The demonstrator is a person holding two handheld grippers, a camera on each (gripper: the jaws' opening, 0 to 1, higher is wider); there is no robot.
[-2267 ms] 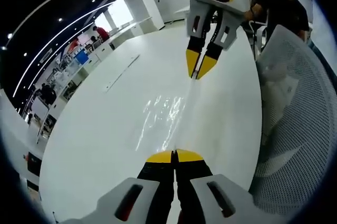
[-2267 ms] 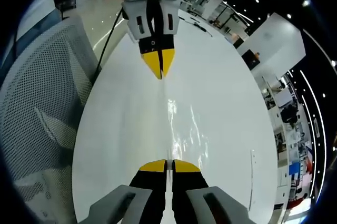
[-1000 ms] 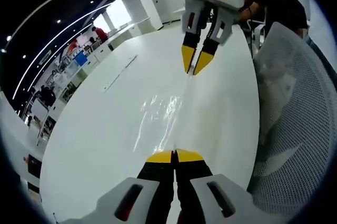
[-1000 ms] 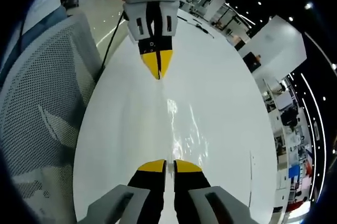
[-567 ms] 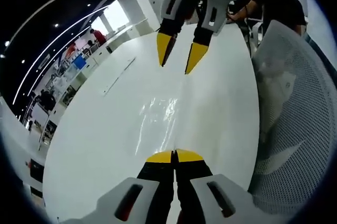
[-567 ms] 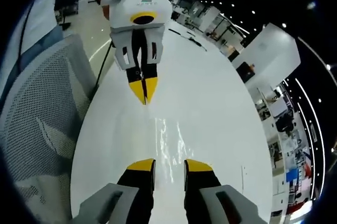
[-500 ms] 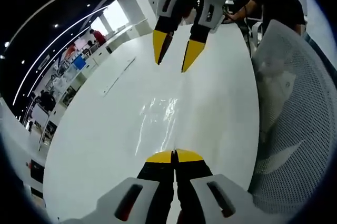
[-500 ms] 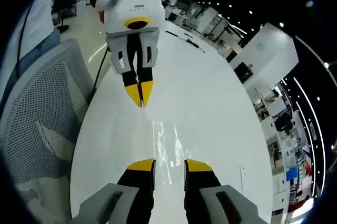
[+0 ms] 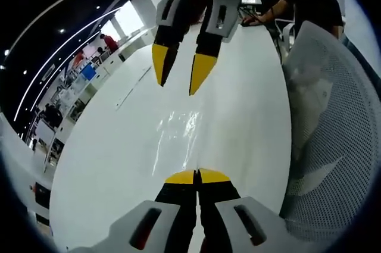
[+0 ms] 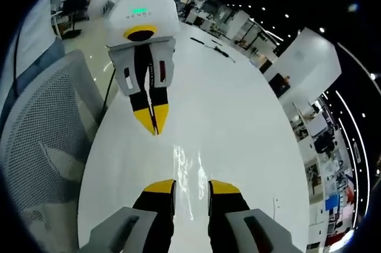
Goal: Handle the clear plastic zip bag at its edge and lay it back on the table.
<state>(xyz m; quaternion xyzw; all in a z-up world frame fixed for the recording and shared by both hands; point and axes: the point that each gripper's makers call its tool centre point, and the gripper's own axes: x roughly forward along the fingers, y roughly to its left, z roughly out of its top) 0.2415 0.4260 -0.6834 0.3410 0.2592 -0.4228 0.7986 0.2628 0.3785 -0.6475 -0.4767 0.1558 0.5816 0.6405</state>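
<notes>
Across the left gripper view, my left gripper (image 9: pixel 196 177) stays pinched on the near edge of the clear plastic zip bag (image 9: pixel 178 131), which lies glinting along the white tabletop (image 9: pixel 107 146), while my right gripper (image 9: pixel 178 74) hangs above with jaws parted. Over in the right gripper view, my right gripper (image 10: pixel 191 187) is open above the bag (image 10: pixel 186 164), and the left gripper (image 10: pixel 152 119) is closed on its far edge. To finish cleanly, I should lower that edge flat before letting go.

White table (image 9: pixel 107 146), clear bag (image 9: pixel 178 131), yellow fingers (image 9: pixel 199 176).
</notes>
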